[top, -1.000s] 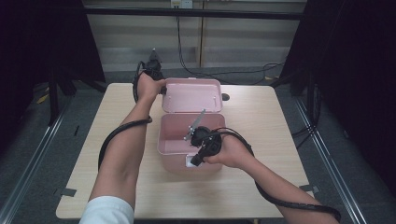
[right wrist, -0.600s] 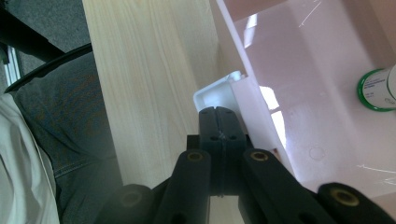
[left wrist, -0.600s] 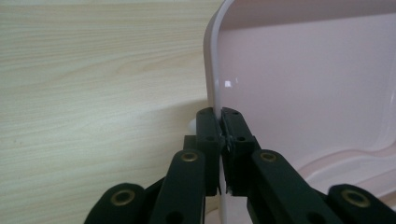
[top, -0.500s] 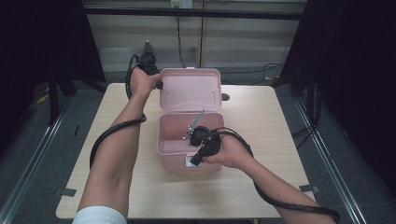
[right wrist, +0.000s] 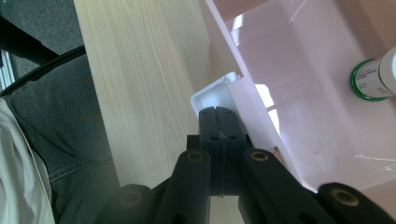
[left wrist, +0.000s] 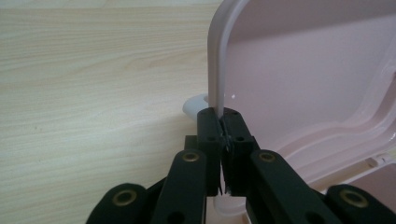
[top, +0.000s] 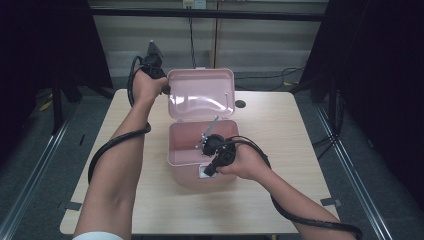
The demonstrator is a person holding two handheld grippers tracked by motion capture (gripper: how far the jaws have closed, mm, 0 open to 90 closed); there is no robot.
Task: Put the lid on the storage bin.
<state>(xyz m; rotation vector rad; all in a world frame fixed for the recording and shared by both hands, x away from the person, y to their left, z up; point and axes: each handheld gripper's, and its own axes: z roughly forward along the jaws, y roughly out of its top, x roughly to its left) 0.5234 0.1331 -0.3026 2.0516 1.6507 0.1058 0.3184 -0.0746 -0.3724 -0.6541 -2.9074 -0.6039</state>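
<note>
Lifted higher, lid (left wrist: 219, 56) edge sits clamped in left gripper (left wrist: 223, 122) jaws

Pink plastic box (top: 200, 150), rectangular, lying open near the middle of the desk. Hinged lid (top: 201, 94) is standing upright at the far side, its glossy inner face showing. White front latch (right wrist: 212, 95) is hanging at the near wall. A green-rimmed white bottle (right wrist: 376, 74) is resting inside.
</note>
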